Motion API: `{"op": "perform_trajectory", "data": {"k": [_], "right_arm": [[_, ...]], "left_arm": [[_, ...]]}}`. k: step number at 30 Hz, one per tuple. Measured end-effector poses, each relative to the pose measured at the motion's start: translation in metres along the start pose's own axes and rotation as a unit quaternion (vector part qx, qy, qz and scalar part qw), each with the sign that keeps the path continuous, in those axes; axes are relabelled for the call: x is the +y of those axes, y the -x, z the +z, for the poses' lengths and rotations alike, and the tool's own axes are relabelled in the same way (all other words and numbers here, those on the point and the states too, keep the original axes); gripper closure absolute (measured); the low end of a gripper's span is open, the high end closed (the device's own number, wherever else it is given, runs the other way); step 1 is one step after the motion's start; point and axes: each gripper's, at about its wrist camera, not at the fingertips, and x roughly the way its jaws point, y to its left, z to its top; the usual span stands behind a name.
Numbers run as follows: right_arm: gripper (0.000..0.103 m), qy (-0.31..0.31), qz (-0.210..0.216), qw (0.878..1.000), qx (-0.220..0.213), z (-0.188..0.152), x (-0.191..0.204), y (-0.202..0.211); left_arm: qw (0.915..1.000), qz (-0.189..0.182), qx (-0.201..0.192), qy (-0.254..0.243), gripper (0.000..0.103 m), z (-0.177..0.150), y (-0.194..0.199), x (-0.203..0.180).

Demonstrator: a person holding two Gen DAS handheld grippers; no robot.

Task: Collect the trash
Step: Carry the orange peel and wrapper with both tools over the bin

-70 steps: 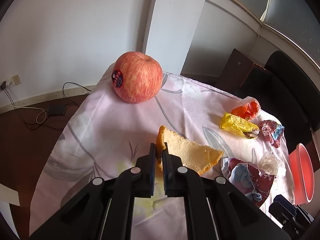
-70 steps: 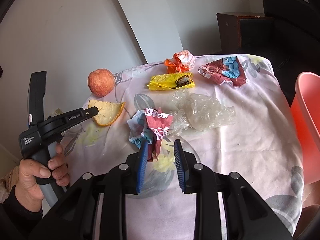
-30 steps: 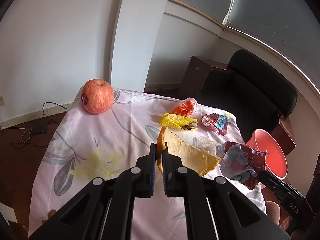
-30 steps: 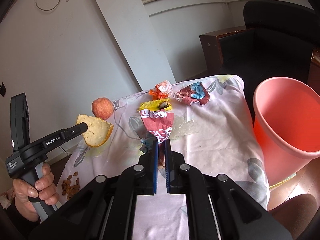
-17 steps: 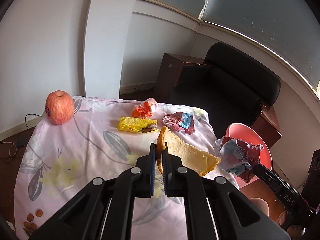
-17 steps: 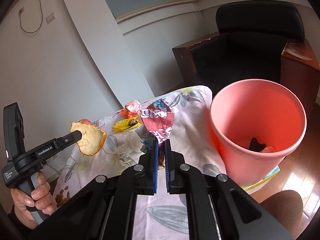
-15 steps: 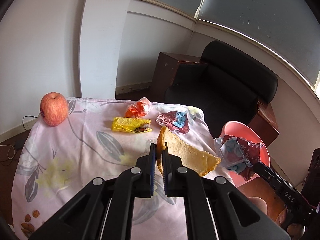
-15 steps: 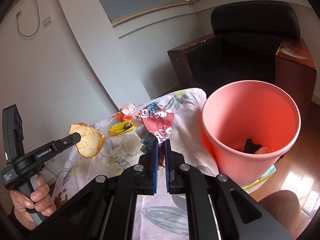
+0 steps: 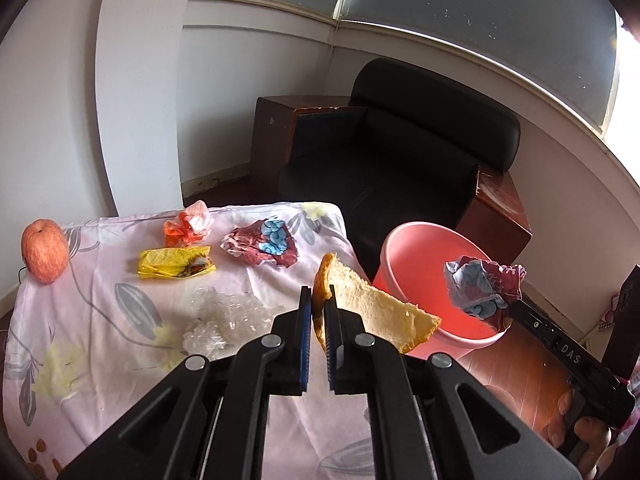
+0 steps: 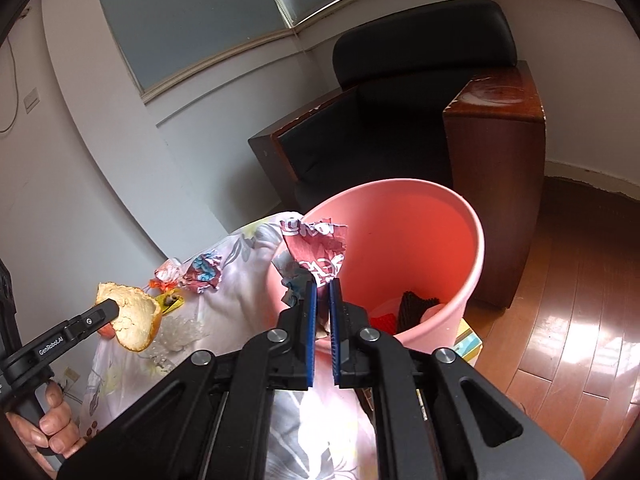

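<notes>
Wooden floor, white walls, a black armchair [image 9: 400, 168] in the corner, and a desk [image 9: 100, 300] under a pale floral cloth. Just past the desk's far right corner stands a pink bin [image 9: 416, 276] with some dark and red bits at the bottom.

Left hand-held gripper [image 9: 318, 328] is clenched on a piece of orange peel [image 9: 372, 312], held up in the air above the desk's right edge. Its long axis runs from the jaws out toward the bin, pale pith side up, far tip overlapping the bin's rim in the left wrist view.

Right hand-held gripper [image 10: 323, 312] is pinching a crumpled red and blue wrapper [image 10: 316, 252], which sticks up and away from the jaws, right over the bin's mouth.

Lying on the desk: an apple [image 9: 44, 250] at the far left corner, an orange wrapper [image 9: 188, 228], a yellow wrapper [image 9: 174, 268] lying crosswise, another red and blue wrapper [image 9: 262, 244], and clear crinkled plastic [image 9: 224, 316] nearer the middle.
</notes>
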Motion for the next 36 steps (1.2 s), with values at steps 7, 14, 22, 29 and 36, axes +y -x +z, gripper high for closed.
{"op": "perform_trajectory", "data": {"k": [7, 14, 22, 29, 36], "right_arm": [[0.096, 0.000, -0.036, 0.999, -0.004, -0.001, -0.020, -0.004], [0.096, -0.003, -0.044, 0.999, -0.007, -0.001, -0.033, -0.003], [0.096, -0.013, -0.042, 0.999, -0.009, -0.001, -0.044, 0.000], [0.096, -0.020, -0.041, 0.999, -0.005, -0.002, -0.047, -0.002], [0.097, -0.023, -0.041, 0.999, -0.002, -0.002, -0.049, -0.005]], "left_arm": [[0.9991, -0.019, 0.010, -0.036, 0.098, 0.005, -0.023, -0.041], [0.9967, -0.028, 0.018, -0.074, 0.098, 0.009, -0.047, -0.076], [0.9941, -0.030, 0.036, -0.098, 0.098, 0.005, -0.078, -0.105], [0.9924, -0.026, 0.054, -0.107, 0.098, 0.002, -0.102, -0.119], [0.9906, -0.020, 0.073, -0.114, 0.097, -0.004, -0.123, -0.128]]}}
